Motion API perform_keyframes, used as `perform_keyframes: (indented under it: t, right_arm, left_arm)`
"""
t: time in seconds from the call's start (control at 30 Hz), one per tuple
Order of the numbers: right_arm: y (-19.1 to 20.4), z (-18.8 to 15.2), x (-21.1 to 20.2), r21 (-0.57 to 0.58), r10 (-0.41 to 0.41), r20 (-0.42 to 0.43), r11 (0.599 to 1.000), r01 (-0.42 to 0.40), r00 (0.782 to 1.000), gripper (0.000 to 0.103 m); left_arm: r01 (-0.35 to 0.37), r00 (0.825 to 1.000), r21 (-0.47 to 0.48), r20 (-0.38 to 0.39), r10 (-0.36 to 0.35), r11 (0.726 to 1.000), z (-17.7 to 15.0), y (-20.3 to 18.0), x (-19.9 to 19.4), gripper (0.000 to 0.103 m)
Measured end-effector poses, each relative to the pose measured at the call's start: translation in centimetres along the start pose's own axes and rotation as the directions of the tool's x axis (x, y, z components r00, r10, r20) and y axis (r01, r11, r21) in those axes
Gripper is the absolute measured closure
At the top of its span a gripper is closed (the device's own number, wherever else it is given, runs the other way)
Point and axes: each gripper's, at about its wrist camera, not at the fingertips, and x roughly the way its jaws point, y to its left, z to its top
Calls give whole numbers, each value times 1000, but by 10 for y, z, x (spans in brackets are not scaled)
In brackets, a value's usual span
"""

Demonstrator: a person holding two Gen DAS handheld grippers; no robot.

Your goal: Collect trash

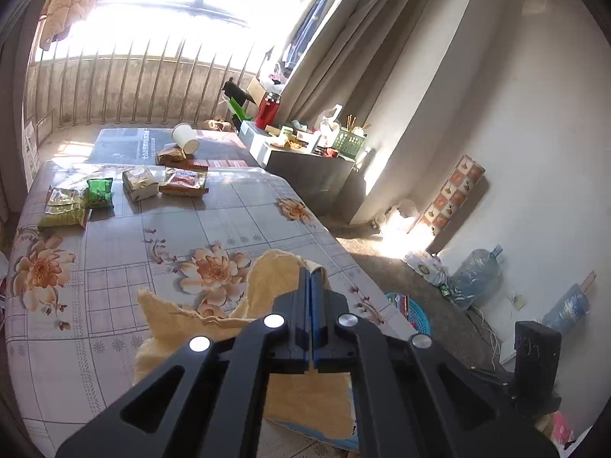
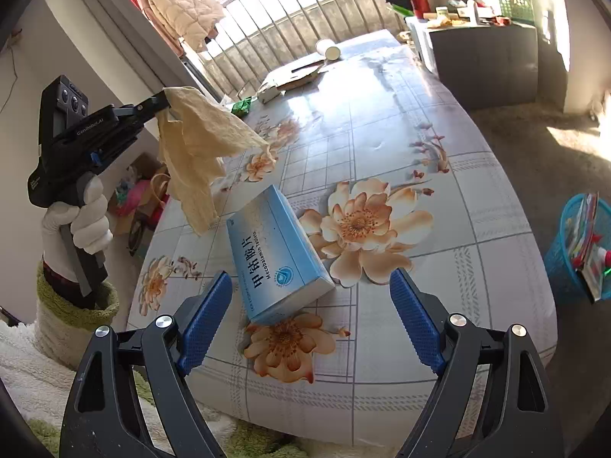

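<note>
Paper (image 2: 198, 145) hangs pinched in left tongs (image 2: 165, 96) above table (image 2: 477, 229).

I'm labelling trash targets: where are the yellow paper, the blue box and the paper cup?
yellow paper (image 2: 198, 141): right wrist view, middle of the hanging sheet.
blue box (image 2: 275, 252): right wrist view, its printed top face.
paper cup (image 1: 185, 137): left wrist view, its white side.

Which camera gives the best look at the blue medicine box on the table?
The right wrist view. The blue medicine box lies there whole on the floral table, its printed face readable, ahead of the open right tool. The left wrist view shows only a blue edge of it, under the tissue and the left tool.
</note>
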Motion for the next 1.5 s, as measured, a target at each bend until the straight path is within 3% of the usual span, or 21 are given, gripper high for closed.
perform_keyframes:
  t: [0.07, 0.2, 0.47, 0.7, 0.87, 1.13, 1.2, 1.27, 1.37, 1.5]
  right_arm:
    - [1, 0, 1, -4, 2, -4, 1000, -2, 1000, 22]
    - [1, 2, 3, -3, 4, -10, 1000, -4, 1000, 22]
    - [3, 6, 4, -6, 5, -15, 1000, -5, 1000, 22]
    - [8, 10, 15, -10, 18, -30, 1000, -19, 999, 22]
    - [17, 10, 15, -17, 16, -24, 1000, -16, 1000, 22]
    - [17, 5, 5, 1, -12, -1, 1000, 12, 1000, 22]
    - [16, 3, 4, 10, -15, 0, 1000, 15, 1000, 22]
    - [14, 3, 4, 16, -19, -2, 1000, 19, 1000, 22]
    - [14, 4, 8, 15, -17, -11, 1000, 17, 1000, 22]
    - [21, 9, 21, -9, 8, -37, 1000, -8, 999, 18]
  left_arm:
    - [27, 999, -6, 45, -27, 1000, 2, 2, -17, 102]
    - [25, 999, -49, 46, -23, 998, -20, 15, -35, 102]
    - [-129, 990, -188, -83, 116, 974, -96, 50, -74, 102]
    - [-205, 977, -198, -92, 191, 958, -107, 57, -107, 102]
    - [-276, 958, -114, -117, 263, 954, -101, 53, -83, 102]
    - [-308, 925, -16, -238, 296, 951, -105, 52, -4, 102]
    - [-318, 911, -12, -280, 302, 948, -111, 56, 12, 97]
    - [-313, 903, -19, -315, 291, 950, -117, 58, 20, 81]
    - [-296, 913, -48, -308, 268, 954, -119, 55, 10, 53]
    - [-291, 928, -60, -260, 267, 955, -114, 49, -15, 38]
